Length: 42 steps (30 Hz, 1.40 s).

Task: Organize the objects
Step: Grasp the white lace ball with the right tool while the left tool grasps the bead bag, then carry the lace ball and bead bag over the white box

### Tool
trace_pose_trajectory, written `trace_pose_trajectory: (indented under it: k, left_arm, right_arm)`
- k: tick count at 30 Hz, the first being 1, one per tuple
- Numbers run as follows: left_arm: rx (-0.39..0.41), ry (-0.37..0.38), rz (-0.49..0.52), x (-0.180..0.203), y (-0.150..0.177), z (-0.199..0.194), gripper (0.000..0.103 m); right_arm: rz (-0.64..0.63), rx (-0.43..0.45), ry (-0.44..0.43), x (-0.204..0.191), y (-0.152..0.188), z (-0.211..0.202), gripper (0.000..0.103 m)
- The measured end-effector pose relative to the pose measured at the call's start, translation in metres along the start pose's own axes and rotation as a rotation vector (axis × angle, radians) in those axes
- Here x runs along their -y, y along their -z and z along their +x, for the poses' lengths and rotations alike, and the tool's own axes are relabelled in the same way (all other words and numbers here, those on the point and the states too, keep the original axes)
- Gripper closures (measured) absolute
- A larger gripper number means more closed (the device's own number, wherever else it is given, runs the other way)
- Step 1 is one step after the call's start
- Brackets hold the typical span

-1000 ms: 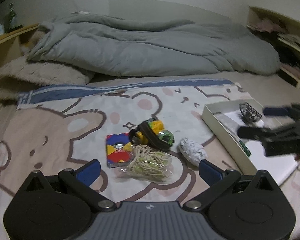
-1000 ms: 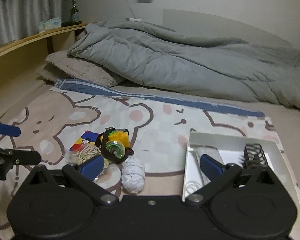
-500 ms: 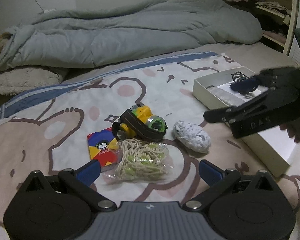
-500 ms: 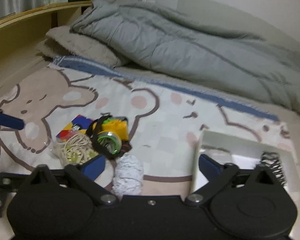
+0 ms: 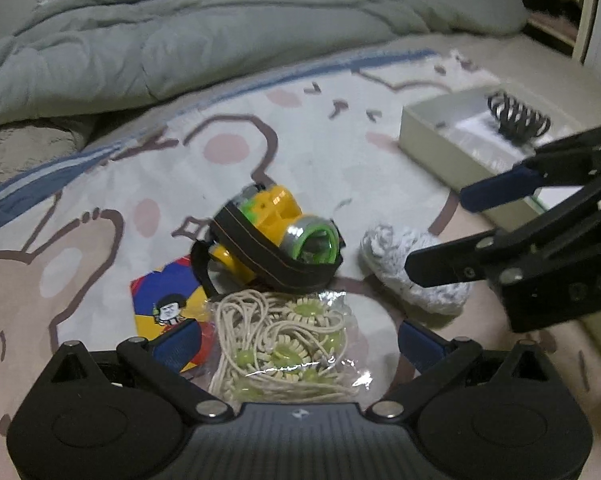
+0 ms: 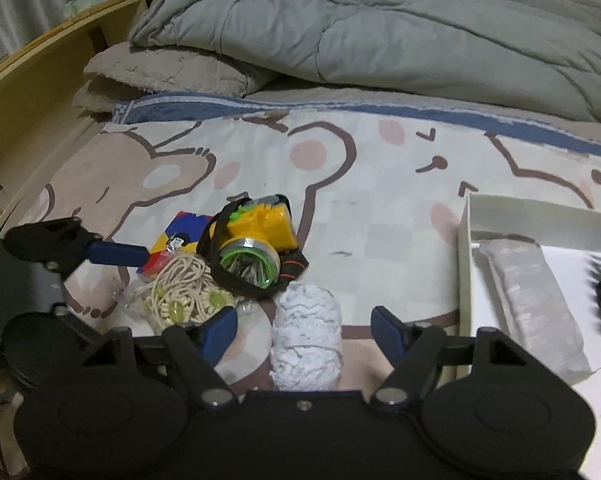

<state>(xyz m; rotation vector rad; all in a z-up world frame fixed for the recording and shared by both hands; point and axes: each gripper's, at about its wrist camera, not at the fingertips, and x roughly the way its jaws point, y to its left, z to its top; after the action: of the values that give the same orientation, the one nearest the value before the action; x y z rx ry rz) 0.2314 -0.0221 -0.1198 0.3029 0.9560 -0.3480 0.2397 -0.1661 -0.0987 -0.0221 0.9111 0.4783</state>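
Observation:
On the bear-print blanket lie a clear bag of beige hair ties, a yellow headlamp with a black strap, a colourful card and a white knitted roll. My left gripper is open, its jaws either side of the hair-tie bag. My right gripper is open, its jaws either side of the white roll. The headlamp and the hair-tie bag also show in the right wrist view. The white box stands at the right.
The box holds a wrapped packet and a black claw clip. A grey duvet and a pillow lie at the back. A wooden bed frame runs along the left.
Both grippers have moved forward and down towards the pile. The left now straddles the hair-tie bag and the right straddles the white roll.

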Motion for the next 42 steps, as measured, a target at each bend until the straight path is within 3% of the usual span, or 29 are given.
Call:
trace_pose_trajectory:
  k: [5,7,11,16,17,19,20,30,35,42]
  left_arm:
    - [-0.037,-0.064,-0.020,-0.009,0.004,0.016,0.000]
    - [-0.045,-0.026,-0.048,-0.016,0.007,0.018,0.003]
    - [-0.037,0.014,-0.061,-0.019,0.014,0.013,0.021]
    - [-0.065,0.034,-0.088,-0.015,0.017,0.007,0.029]
    - [-0.071,0.039,-0.094,-0.015,0.018,0.005,0.029]
    - [-0.087,0.048,-0.102,-0.014,0.020,0.001,0.029]
    - [-0.095,0.053,-0.105,-0.013,0.022,-0.001,0.029]
    - [-0.163,0.046,-0.112,-0.001,0.040,-0.024,0.029]
    - [-0.143,0.019,-0.179,0.003,0.040,-0.036,0.034]
    - [-0.049,0.003,-0.276,0.005,0.039,-0.068,0.038]
  right_arm:
    - [-0.013,-0.020,-0.012,0.002,0.003,0.007,0.028]
    - [-0.010,-0.024,-0.011,0.003,0.003,0.011,0.028]
    - [-0.008,-0.044,-0.007,0.002,0.003,0.023,0.030]
    - [-0.070,-0.080,0.032,-0.001,0.008,0.035,0.040]
    - [-0.087,-0.089,0.049,-0.003,0.009,0.037,0.041]
    - [-0.114,-0.102,0.042,-0.005,0.013,0.038,0.055]
    - [-0.123,-0.112,0.032,-0.006,0.013,0.038,0.057]
    - [-0.201,-0.133,0.003,-0.024,0.030,0.011,0.060]
    - [-0.221,-0.134,-0.024,-0.032,0.040,-0.005,0.061]
    - [-0.160,-0.051,-0.040,-0.028,0.038,-0.035,0.061]
